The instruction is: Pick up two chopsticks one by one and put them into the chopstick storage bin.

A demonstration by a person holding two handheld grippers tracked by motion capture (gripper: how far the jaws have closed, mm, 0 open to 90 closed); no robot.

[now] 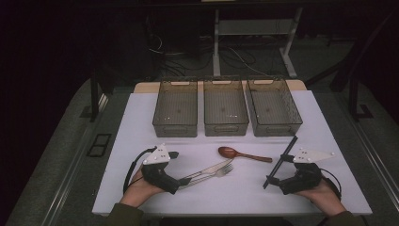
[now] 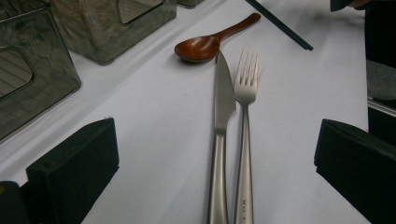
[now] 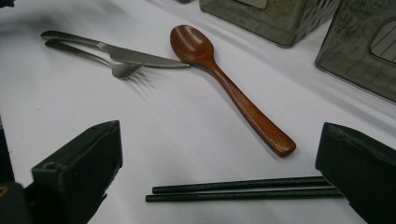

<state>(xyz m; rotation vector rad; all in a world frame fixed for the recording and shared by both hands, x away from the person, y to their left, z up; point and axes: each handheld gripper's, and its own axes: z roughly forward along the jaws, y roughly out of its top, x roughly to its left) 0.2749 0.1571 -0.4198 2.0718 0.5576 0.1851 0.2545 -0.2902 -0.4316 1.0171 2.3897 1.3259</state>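
done: nothing yet, three bins (image 1: 225, 113) empty
left: knife (image 2: 222, 135), fork (image 2: 244, 140), spoon (image 3: 224, 81), chopsticks (image 3: 243, 190) lie ahead of both hand-held grippers, left (image 2: 217, 172) and right (image 3: 219, 172)
jaws: both spread wide, holding nothing

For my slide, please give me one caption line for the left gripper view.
Open left gripper facing a knife and fork lying side by side, wooden spoon beyond.

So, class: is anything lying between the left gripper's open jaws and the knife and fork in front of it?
Nothing visible. The left gripper is open, and the knife and fork lie side by side on bare table between its jaws.
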